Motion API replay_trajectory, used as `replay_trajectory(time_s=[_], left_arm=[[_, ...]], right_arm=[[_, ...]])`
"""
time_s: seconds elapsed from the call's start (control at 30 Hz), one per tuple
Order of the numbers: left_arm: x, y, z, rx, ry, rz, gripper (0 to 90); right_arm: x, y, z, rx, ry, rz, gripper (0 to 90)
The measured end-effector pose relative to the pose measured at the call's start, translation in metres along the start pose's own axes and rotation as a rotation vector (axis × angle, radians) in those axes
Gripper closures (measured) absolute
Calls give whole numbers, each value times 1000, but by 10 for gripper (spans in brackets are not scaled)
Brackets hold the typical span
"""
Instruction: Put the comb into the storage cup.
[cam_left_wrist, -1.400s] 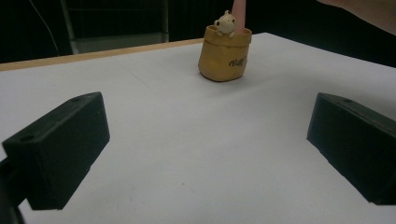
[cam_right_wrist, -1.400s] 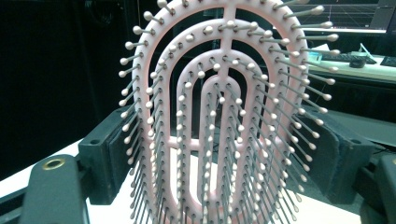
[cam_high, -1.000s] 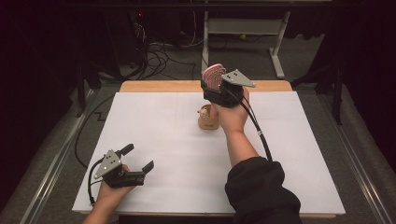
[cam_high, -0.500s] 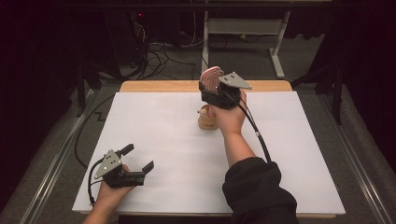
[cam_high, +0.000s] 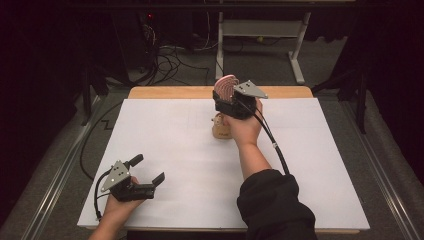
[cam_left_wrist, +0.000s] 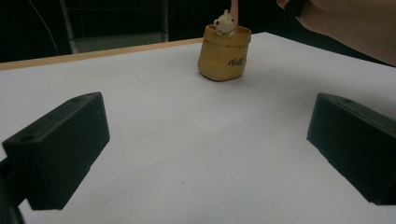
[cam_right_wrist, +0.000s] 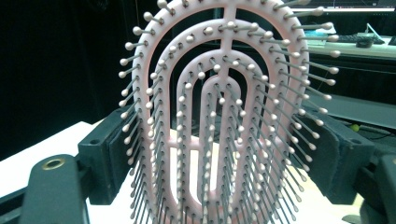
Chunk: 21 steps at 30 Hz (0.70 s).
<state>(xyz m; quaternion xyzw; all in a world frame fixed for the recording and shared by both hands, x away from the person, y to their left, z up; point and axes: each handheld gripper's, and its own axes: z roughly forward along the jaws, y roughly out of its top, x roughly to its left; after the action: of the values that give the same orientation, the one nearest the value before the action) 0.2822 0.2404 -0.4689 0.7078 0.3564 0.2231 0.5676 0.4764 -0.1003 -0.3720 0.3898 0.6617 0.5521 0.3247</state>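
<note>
1. High view: the right claw (cam_high: 229, 95) grips a pink brush (cam_high: 225, 86) upright, just above a tan holder (cam_high: 220, 127) at the far middle of the white bench (cam_high: 165, 145). The left claw (cam_high: 145, 171) rests near the front left corner, jaws spread, nothing in them.
2. Left gripper view: wide-apart jaws frame bare bench; the holder (cam_left_wrist: 224, 52) stands beyond, a small figure on its rim.
3. Right gripper view: the brush (cam_right_wrist: 224, 116) stands between the jaws, both pads pressed on its edges.

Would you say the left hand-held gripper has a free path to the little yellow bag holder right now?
Probably yes: the left hand-held gripper is open and bare white table lies between it and the yellow bag holder.
</note>
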Motion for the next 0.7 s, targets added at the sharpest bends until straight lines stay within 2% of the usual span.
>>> replay_trajectory(time_s=[0.23, 0.7], left_arm=[[0, 0, 0, 5, -2, -1, 0], [0, -1, 0, 5, -3, -4, 0]], right_arm=[[-2, -4, 0, 6, -7, 22, 201], [-4, -10, 0, 13, -15, 30, 200]])
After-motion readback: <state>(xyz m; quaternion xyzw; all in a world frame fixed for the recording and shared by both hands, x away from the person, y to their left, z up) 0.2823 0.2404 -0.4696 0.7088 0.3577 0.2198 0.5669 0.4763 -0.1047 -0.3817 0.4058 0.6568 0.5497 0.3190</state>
